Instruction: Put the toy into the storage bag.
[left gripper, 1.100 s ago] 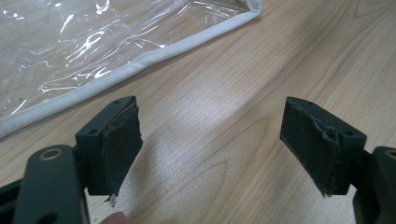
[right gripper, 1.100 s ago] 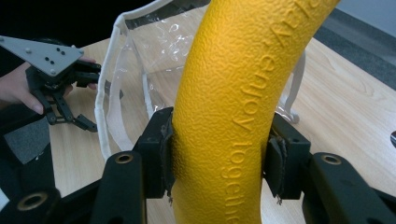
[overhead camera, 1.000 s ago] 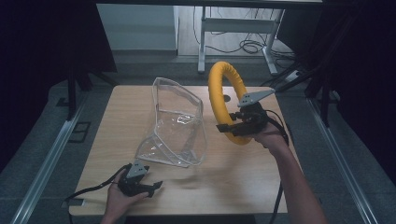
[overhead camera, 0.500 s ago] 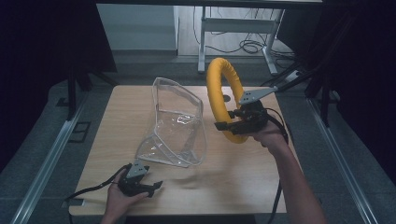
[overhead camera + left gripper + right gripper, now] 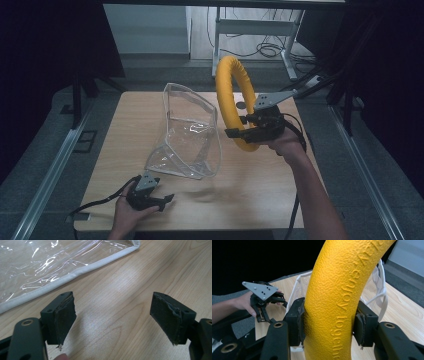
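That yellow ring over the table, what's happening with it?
A person works at a wooden table with a hand-held gripper in each hand. The right gripper is clamped on the yellow ring, holding it upright above the table beside a clear plastic bag. The left gripper rests open near the bag's edge, holding nothing.

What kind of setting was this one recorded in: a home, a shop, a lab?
Most likely a lab or office test bay: a bare wooden table walled by black curtains, metal floor rails alongside it, and a desk frame with loose cables behind.

Grippers: black, left gripper and right gripper, each with grey three-cornered plate.
Pads: black, seemingly frayed.
Cables: black.
Arms: sleeveless.
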{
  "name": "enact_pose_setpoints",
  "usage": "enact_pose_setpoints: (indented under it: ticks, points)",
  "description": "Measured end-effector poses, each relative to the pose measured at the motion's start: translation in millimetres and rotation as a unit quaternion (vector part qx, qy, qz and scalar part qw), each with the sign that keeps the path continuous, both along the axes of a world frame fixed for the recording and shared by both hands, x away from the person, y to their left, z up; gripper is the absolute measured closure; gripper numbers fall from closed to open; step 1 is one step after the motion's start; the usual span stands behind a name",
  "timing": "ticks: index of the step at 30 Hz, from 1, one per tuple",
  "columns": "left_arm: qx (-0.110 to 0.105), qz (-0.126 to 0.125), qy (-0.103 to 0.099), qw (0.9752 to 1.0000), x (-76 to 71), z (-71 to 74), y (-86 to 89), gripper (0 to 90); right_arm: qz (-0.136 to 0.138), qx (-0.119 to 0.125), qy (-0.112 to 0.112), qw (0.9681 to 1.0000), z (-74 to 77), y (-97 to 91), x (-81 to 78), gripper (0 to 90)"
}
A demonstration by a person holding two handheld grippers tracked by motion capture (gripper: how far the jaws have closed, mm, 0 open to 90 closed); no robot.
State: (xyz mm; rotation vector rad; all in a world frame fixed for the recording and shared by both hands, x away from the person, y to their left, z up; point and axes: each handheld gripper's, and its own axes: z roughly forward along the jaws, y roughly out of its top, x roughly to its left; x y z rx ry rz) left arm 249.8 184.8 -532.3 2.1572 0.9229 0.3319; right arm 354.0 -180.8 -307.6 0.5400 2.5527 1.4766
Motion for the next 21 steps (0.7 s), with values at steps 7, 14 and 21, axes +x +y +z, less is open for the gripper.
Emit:
enact_pose_setpoints:
  ticks: [7,14,21]
  points:
    - [0.000,0.000,0.000,1.0000,0.0,-0.2,-0.1,20.3,0.008,0.009,-0.007,0.9999,5.8,3.7,-3.8,50.4]
    - [0.001,-0.001,0.001,1.0000,0.1,-0.2,-0.1,20.3,0.018,0.023,-0.015,0.9995,12.7,9.1,-5.6,50.4]
    - [0.001,-0.001,0.002,1.0000,0.1,-0.5,-0.3,20.3,0.029,0.031,-0.019,0.9989,18.6,15.9,-8.0,50.4]
